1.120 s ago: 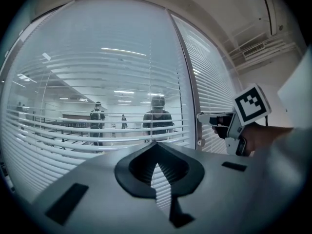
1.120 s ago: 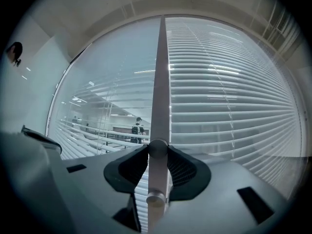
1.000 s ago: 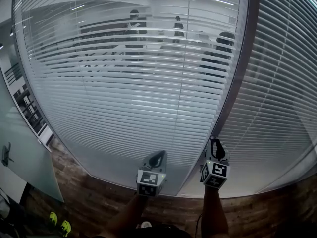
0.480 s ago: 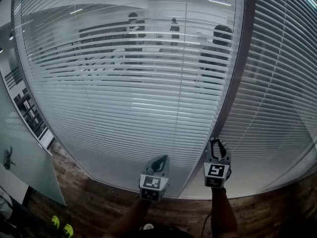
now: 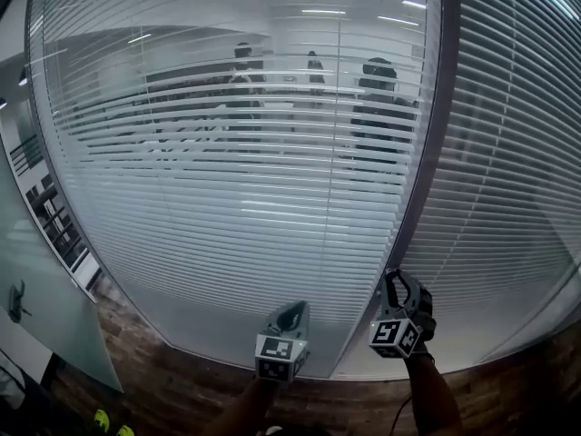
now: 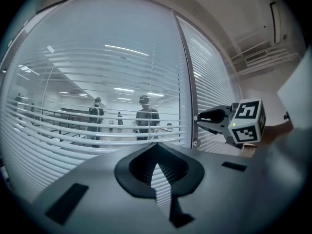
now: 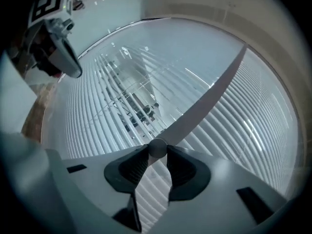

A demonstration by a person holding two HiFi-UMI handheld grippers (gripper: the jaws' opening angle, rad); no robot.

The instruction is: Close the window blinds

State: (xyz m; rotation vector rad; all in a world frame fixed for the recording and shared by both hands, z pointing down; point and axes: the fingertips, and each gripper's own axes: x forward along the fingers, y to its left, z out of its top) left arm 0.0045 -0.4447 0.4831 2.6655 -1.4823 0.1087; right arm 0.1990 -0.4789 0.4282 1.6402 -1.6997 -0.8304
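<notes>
White slatted blinds point(image 5: 236, 198) hang behind the glass, their slats tilted partly open, so the people beyond show through. A dark frame post point(image 5: 422, 153) splits the left pane from the right pane of blinds point(image 5: 508, 180). My right gripper point(image 5: 396, 280) is at the foot of that post. In the right gripper view it point(image 7: 157, 150) is shut on a small round grey knob point(image 7: 157, 147) on the post. My left gripper point(image 5: 289, 314) hangs to its left in front of the glass, shut, with nothing in it point(image 6: 155, 147).
Several people point(image 5: 372, 98) stand in the lit room behind the glass. A frosted glass door point(image 5: 45, 307) is at the far left. Wood-look flooring point(image 5: 182, 371) runs along the base of the window. A small round fitting point(image 6: 195, 143) sits low on the post.
My right gripper has rolled on the knob, its marker cube tipping to the right. The left gripper has sunk slightly. The head view has shifted a little.
</notes>
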